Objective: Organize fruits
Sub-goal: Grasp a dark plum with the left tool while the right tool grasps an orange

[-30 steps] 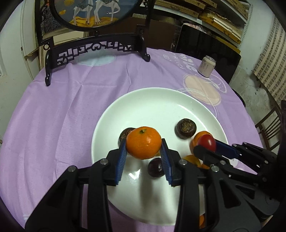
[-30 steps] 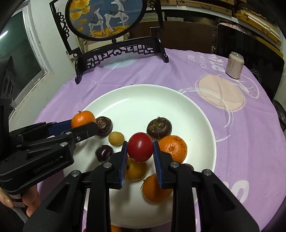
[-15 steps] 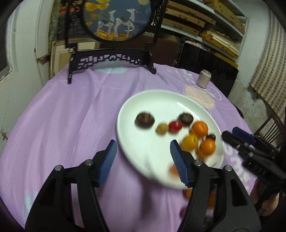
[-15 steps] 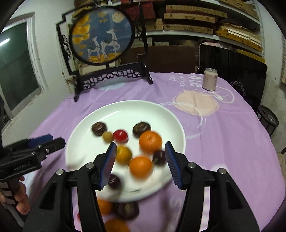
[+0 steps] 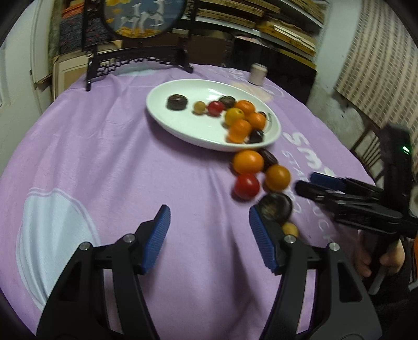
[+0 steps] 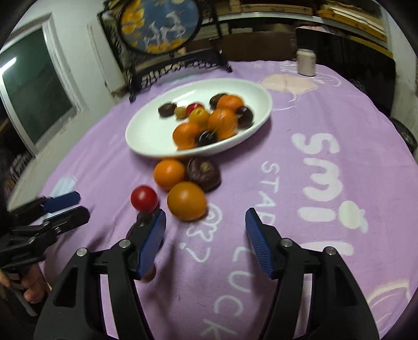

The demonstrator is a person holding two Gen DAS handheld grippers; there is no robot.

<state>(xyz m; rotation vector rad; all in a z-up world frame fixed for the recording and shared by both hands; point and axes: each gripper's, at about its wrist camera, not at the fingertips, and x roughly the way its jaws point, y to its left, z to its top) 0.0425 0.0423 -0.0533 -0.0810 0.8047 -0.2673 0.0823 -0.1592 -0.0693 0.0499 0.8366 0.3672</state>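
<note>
A white plate on the purple cloth holds several fruits: oranges, a red tomato, dark chestnuts. More fruit lies on the cloth in front of the plate: an orange, a yellow-orange fruit, a red tomato, dark chestnuts. My left gripper is open and empty, near the table's front. My right gripper is open and empty, just before the loose fruit.
A black carved stand with a round painted screen stands at the back. A pale can sits at the back right. A chair is beyond the table's right edge.
Both grippers let go of their fruit, opened and pulled back from the plate toward the table's near side. The orange and tomato they held now lie in the plate.
</note>
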